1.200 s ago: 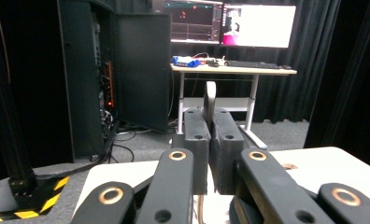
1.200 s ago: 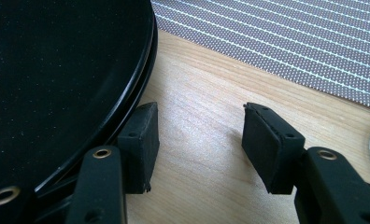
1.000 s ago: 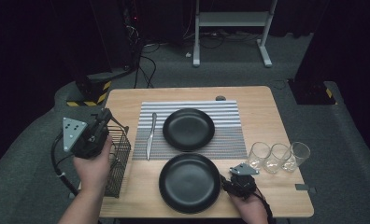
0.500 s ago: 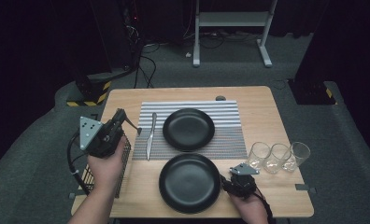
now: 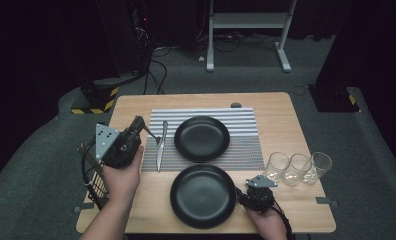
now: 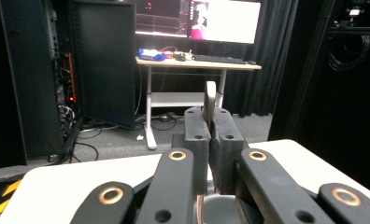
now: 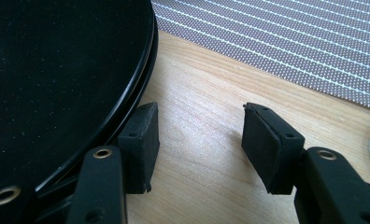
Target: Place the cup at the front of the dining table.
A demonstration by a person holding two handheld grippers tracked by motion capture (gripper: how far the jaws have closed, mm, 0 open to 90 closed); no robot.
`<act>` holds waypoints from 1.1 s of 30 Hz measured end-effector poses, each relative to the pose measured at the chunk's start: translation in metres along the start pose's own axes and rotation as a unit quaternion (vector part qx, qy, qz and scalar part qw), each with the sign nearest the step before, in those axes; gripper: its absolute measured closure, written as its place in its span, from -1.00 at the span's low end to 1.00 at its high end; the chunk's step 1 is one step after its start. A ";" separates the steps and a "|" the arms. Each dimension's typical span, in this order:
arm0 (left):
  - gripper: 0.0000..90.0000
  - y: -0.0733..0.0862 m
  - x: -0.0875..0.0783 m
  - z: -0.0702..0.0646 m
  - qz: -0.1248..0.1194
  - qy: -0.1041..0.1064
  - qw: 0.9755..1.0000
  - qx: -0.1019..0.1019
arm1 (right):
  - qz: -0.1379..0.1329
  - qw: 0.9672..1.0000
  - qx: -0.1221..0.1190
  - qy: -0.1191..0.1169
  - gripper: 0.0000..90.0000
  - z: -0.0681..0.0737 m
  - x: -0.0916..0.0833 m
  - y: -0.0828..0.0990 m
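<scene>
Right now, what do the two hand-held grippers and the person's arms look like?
Both are black. The left gripper carries a grey three-cornered plate with dark holes and trails a black cable. The right gripper has a smaller grey plate and its own cable. Their fingers are black blocks on black links with brass-coloured rivets. The forearms are bare, no sleeves visible.
</scene>
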State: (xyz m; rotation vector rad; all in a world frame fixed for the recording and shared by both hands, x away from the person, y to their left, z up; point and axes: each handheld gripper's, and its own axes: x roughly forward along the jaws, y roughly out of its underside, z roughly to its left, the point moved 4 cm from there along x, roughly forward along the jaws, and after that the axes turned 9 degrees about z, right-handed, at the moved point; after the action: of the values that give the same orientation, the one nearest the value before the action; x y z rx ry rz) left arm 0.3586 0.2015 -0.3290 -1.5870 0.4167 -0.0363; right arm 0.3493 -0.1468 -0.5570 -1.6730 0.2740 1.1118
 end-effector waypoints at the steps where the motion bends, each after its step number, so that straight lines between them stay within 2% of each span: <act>1: 0.92 0.000 0.000 0.000 0.000 0.000 1.000 0.000 | 0.000 1.000 0.000 0.000 0.02 0.000 0.000 0.000; 12: 0.92 0.005 0.010 -0.020 0.007 0.019 1.000 0.000 | -0.016 1.000 -0.002 0.006 0.05 0.000 -0.003 0.000; 16: 0.92 0.010 0.015 -0.028 0.012 0.027 1.000 0.001 | -0.041 0.999 0.001 0.010 0.05 -0.002 -0.008 0.001; 31: 0.92 0.021 0.029 -0.052 0.023 0.046 0.999 0.006 | -0.061 0.998 0.005 0.017 0.07 -0.004 -0.016 0.000; 33: 0.92 0.022 0.030 -0.056 0.023 0.049 0.999 0.007 | -0.076 0.997 0.004 0.020 0.09 -0.003 -0.021 -0.002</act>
State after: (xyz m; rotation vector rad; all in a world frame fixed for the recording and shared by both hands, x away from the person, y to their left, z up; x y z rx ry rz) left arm 0.3659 0.1396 -0.3538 -1.5654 0.5281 -0.0806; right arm 0.3410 -0.1556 -0.5398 -1.6809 0.1736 0.9636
